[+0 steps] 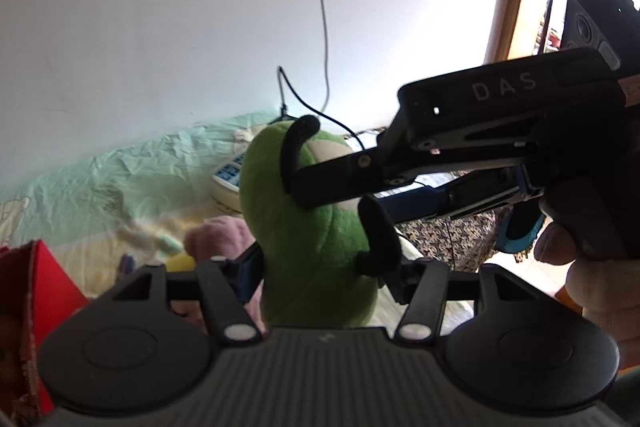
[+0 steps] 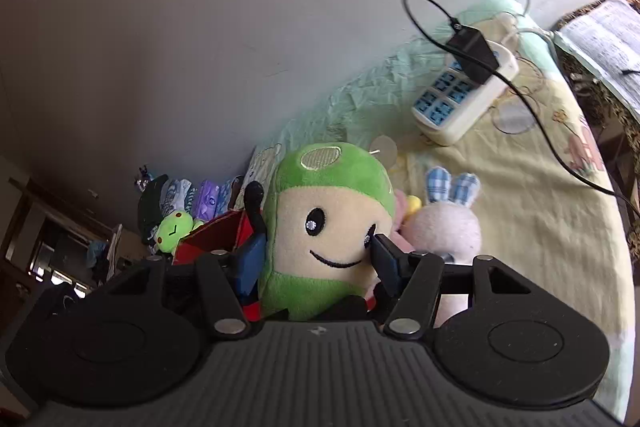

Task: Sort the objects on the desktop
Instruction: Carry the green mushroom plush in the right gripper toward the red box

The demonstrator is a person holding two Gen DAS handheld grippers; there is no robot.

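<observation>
A green plush doll (image 2: 324,227) with a cream smiling face is held up over the bed. My right gripper (image 2: 318,239) is shut on its head, one finger on each side. In the left wrist view the same doll (image 1: 312,227) shows from behind, and my left gripper (image 1: 320,267) is shut on its lower body. The right gripper (image 1: 332,183) also shows there, coming in from the right and clamped on the doll just above my left fingers. A red box (image 2: 218,239) sits just behind and left of the doll.
A white rabbit plush (image 2: 444,223) and a pink plush (image 1: 220,235) lie on the yellow-green bedsheet (image 2: 540,207). A power strip (image 2: 460,99) with a black charger lies near the wall. Small toys (image 2: 176,223) line the far left.
</observation>
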